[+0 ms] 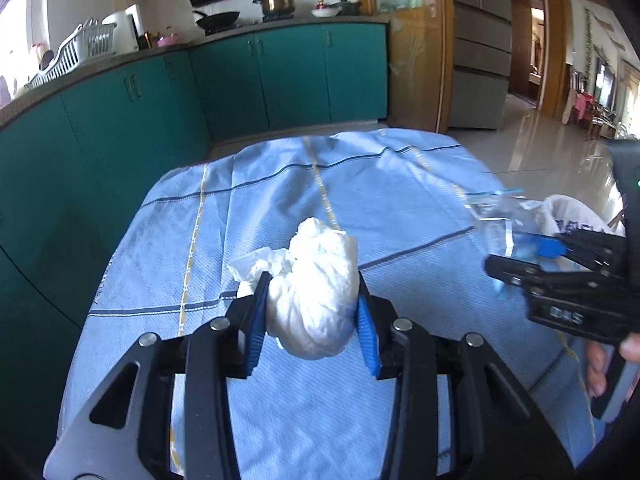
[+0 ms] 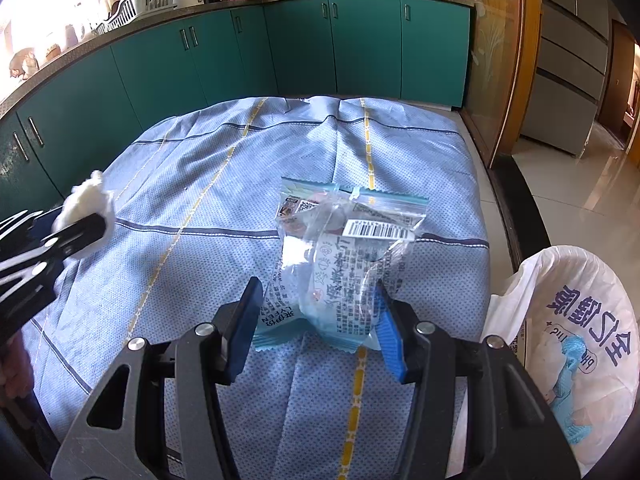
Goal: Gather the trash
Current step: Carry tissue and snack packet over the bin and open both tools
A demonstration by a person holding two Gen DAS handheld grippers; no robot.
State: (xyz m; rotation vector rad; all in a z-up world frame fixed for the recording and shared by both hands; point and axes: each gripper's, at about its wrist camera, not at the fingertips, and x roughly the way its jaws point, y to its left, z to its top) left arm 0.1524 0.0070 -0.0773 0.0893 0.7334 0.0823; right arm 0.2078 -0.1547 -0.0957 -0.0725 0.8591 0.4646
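A crumpled white tissue wad sits between the blue pads of my left gripper, which is shut on it just above the blue cloth-covered table. In the right wrist view that left gripper shows at the left edge with the tissue wad at its tip. My right gripper is shut on a bunch of clear plastic wrappers with printed text and a barcode. The right gripper also appears at the right of the left wrist view. A white trash bag with blue print gapes beside the table's right edge.
Teal cabinets run behind and left of the table, under a counter with a pot, a wok and a dish rack. A wood-framed glass door stands at the right, with shiny tiled floor beyond. A person's fingers hold the right gripper.
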